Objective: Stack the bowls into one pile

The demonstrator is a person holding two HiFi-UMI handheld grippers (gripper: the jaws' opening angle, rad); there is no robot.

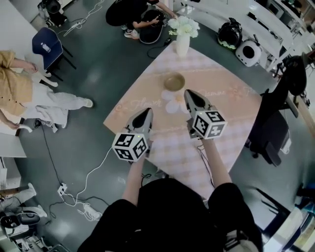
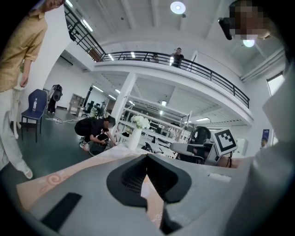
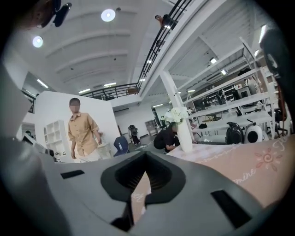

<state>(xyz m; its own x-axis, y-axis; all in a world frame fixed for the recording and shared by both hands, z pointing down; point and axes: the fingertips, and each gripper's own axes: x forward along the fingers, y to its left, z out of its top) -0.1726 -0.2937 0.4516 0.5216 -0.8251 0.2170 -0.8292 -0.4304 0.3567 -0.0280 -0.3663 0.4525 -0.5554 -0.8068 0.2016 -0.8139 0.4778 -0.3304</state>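
A brownish-gold bowl (image 1: 174,81), or a pile of bowls nested as one, sits on the pink patterned tablecloth (image 1: 231,113) toward the table's far side. My left gripper (image 1: 146,112) hangs in the air over the table's near left part, its jaws together and nothing between them. My right gripper (image 1: 189,92) hovers just near and right of the bowl, shut and empty. Both gripper views point level across the room, so no bowl shows in them; the left gripper (image 2: 147,156) and the right gripper (image 3: 146,153) both show their tips meeting.
A white vase of flowers (image 1: 182,42) stands at the table's far corner, beyond the bowl. A black office chair (image 1: 268,128) is by the right edge. A person in a tan shirt (image 1: 19,83) stands left, another crouches (image 1: 133,15) behind the table. Cables lie on the floor.
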